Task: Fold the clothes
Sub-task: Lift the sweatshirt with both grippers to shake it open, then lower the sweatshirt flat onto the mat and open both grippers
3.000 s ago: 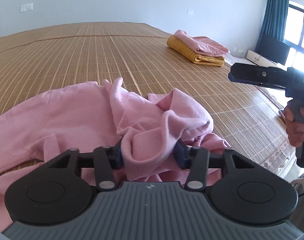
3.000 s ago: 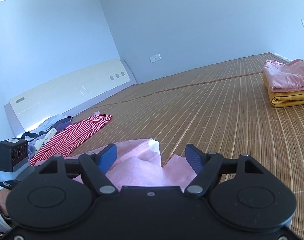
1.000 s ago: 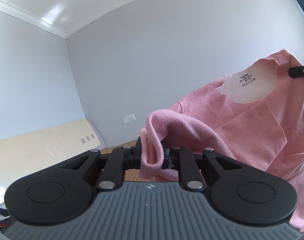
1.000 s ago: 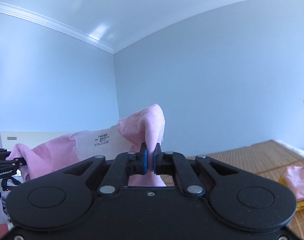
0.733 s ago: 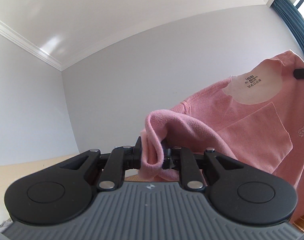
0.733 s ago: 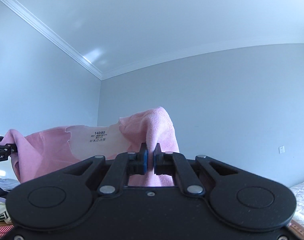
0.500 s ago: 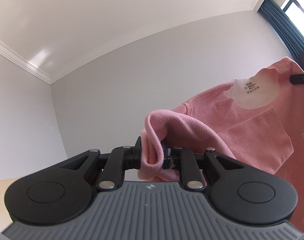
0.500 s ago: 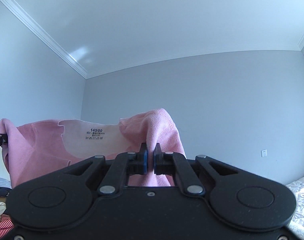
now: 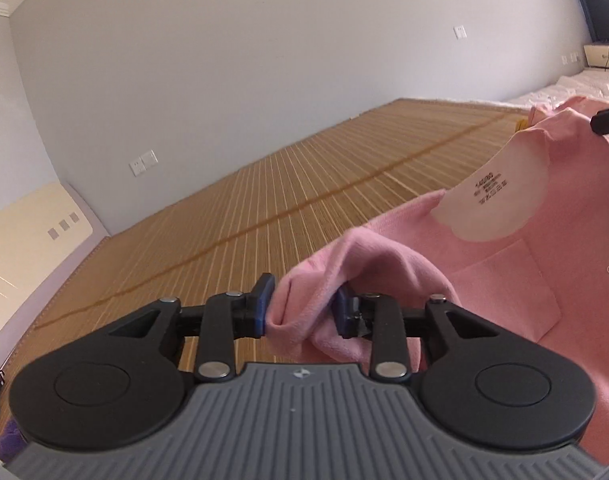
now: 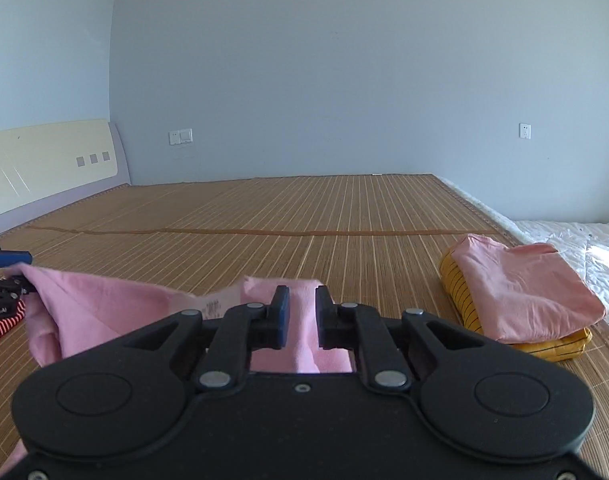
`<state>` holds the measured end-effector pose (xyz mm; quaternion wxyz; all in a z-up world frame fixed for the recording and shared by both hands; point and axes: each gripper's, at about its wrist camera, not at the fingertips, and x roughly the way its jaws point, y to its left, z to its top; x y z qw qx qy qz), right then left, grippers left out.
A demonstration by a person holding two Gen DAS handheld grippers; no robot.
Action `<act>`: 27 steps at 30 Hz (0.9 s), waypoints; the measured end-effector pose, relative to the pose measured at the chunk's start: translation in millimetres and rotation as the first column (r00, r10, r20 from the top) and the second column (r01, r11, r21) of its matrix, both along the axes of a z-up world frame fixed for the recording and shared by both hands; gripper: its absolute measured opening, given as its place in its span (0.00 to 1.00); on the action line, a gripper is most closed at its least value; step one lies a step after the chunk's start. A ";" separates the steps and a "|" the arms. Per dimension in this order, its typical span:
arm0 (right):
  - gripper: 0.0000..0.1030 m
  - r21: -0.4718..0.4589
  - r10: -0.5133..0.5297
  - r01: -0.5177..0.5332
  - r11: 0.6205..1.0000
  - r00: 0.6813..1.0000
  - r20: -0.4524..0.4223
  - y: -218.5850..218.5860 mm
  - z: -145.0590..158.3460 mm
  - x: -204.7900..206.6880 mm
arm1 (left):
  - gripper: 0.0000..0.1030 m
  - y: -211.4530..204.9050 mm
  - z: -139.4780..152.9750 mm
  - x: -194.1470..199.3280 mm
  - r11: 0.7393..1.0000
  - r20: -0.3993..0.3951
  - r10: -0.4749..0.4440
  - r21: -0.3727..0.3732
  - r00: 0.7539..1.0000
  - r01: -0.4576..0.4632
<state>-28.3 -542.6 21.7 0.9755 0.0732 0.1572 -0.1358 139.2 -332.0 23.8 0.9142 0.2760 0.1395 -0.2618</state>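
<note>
The pink top (image 9: 516, 292) is soft, matt fleecy cloth, with a smooth pale neck patch (image 9: 492, 204) printed in dark ink. Under it the mat (image 10: 304, 224) is ribbed woven bamboo with a slight sheen. The left gripper (image 9: 303, 312) is matt black plastic with blue rubbery pads (image 9: 262, 304), shiny metal pins and a ridged grey housing. Right of the top, the folded pile (image 10: 520, 292) is matt cloth.

The pink shirt (image 9: 544, 280) runs off the left-wrist frame's right edge, its neck print (image 9: 489, 466) too small to read. The striped garment (image 10: 0, 326) is cut by the right-wrist frame's left edge.
</note>
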 end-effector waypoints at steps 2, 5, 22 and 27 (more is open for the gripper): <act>0.31 0.025 -0.002 0.003 1.000 0.999 -0.040 -4.6 -10.5 -16.1 | 0.55 -5.1 -21.9 10.4 0.999 0.021 0.017 0.033 1.000 -0.018; 0.32 0.062 -0.003 0.009 0.998 0.995 -0.101 -11.4 -26.2 -40.3 | 0.58 -4.1 -35.5 8.8 0.997 0.041 0.011 0.075 0.999 -0.014; 0.37 0.161 -0.061 0.125 0.979 0.934 -0.352 -16.0 -102.7 -135.3 | 0.79 43.3 -66.4 -161.5 0.949 -0.278 -0.311 -0.152 0.909 0.278; 0.16 0.042 -0.126 0.151 0.988 0.924 -0.362 10.3 -113.0 -124.8 | 0.79 46.9 -82.8 -173.2 0.942 -0.311 -0.329 -0.169 0.891 0.289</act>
